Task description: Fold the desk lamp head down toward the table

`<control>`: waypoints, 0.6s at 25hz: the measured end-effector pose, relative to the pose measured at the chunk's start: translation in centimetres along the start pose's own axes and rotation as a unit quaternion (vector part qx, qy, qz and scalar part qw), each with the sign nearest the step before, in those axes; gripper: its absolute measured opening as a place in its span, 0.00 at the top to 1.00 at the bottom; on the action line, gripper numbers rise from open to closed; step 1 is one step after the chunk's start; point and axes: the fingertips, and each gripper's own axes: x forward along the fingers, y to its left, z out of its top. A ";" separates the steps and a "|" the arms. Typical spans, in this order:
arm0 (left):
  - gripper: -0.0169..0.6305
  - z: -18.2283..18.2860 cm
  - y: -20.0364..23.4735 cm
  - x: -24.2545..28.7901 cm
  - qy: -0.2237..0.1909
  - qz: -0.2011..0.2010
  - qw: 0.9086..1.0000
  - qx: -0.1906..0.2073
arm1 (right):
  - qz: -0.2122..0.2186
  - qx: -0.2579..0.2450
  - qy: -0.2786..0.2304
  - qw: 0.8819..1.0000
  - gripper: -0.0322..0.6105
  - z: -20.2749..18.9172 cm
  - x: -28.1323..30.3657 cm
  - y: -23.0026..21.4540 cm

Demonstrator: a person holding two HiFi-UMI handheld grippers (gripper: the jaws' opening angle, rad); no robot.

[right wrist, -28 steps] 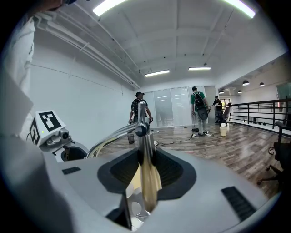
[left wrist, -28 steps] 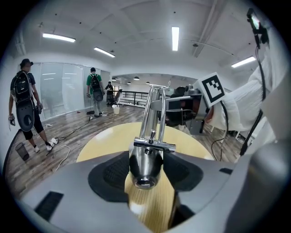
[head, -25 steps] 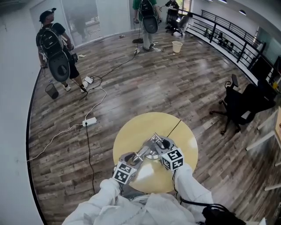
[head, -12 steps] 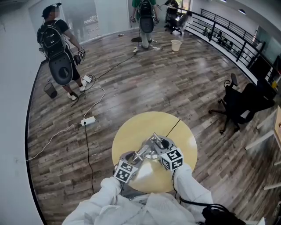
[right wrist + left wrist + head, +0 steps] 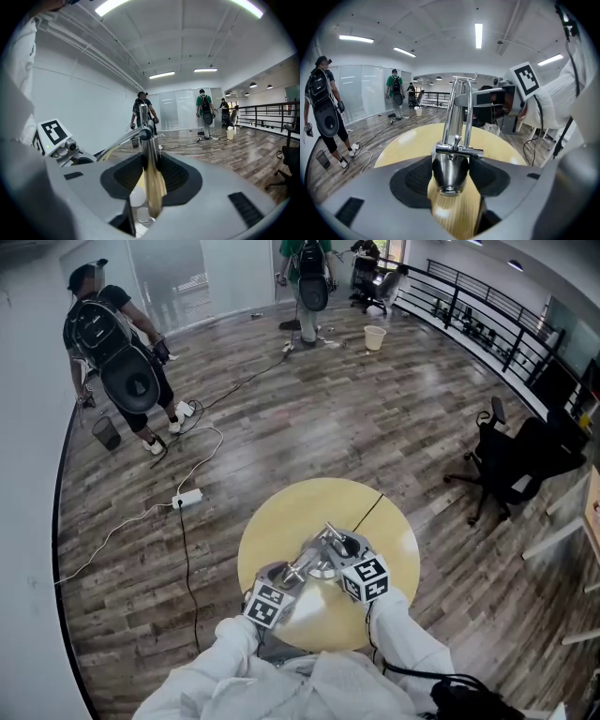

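Observation:
A chrome desk lamp (image 5: 319,559) stands on the round yellow table (image 5: 281,521). In the left gripper view, its cone-shaped head (image 5: 450,171) sits between the dark pads, and my left gripper (image 5: 451,174) is shut on it. The lamp's twin arm rods (image 5: 459,110) rise away from the head. In the right gripper view, my right gripper (image 5: 151,174) is shut on the lamp's upright post (image 5: 150,154), with the arm (image 5: 119,140) slanting off to the left. From the head view both grippers, left (image 5: 279,579) and right (image 5: 342,557), meet over the table's near half.
A black cord (image 5: 373,512) runs off the table's far right edge. A power strip (image 5: 188,498) and cables lie on the wood floor to the left. An office chair (image 5: 506,465) stands at the right. People with backpacks (image 5: 117,357) stand far back.
Both grippers and the lamp stay almost still. The person with the backpack at the back left has shifted to the left.

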 end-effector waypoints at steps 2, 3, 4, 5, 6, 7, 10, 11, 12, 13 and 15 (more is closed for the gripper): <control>0.62 0.2 -0.1 0.1 -0.002 0.001 1.000 0.000 | 0.000 -0.001 0.000 1.000 0.77 0.0 -0.1 -0.1; 0.62 0.3 -0.1 0.2 -0.004 0.001 1.000 0.001 | 0.000 -0.001 0.000 1.000 0.77 0.0 -0.2 -0.2; 0.62 0.5 -0.2 0.2 -0.007 0.002 1.000 0.002 | 0.000 -0.003 0.000 1.000 0.77 0.0 -0.2 -0.2; 0.62 0.6 -0.2 0.2 -0.011 0.005 1.000 0.003 | -0.001 -0.005 -0.001 1.000 0.77 0.0 -0.3 -0.3; 0.62 0.7 -0.2 0.1 -0.016 0.007 1.000 0.003 | -0.002 -0.007 -0.002 1.000 0.77 0.0 -0.4 -0.3; 0.62 0.7 -0.2 0.1 -0.021 0.008 1.000 0.004 | -0.004 -0.010 -0.004 1.000 0.77 0.0 -0.4 -0.3; 0.62 0.3 -0.2 -0.3 -0.036 0.013 0.999 0.004 | -0.012 -0.012 -0.007 1.000 0.77 -0.2 -0.5 -0.3; 0.62 0.1 0.1 -0.6 -0.041 0.020 0.999 0.002 | -0.014 -0.009 -0.007 1.000 0.77 -0.3 -0.6 -0.3; 0.62 -0.1 0.4 -1.2 -0.046 0.027 0.999 -0.002 | -0.017 -0.003 -0.007 1.000 0.77 -0.4 -0.8 -0.2; 0.62 -0.4 0.6 -1.8 -0.052 0.032 0.998 -0.011 | -0.020 0.002 -0.008 1.000 0.77 -0.5 -1.2 -0.1; 0.62 -0.5 0.9 -3.7 -0.066 0.045 0.996 -0.039 | -0.034 0.014 -0.008 0.999 0.77 -1.0 -2.4 -0.2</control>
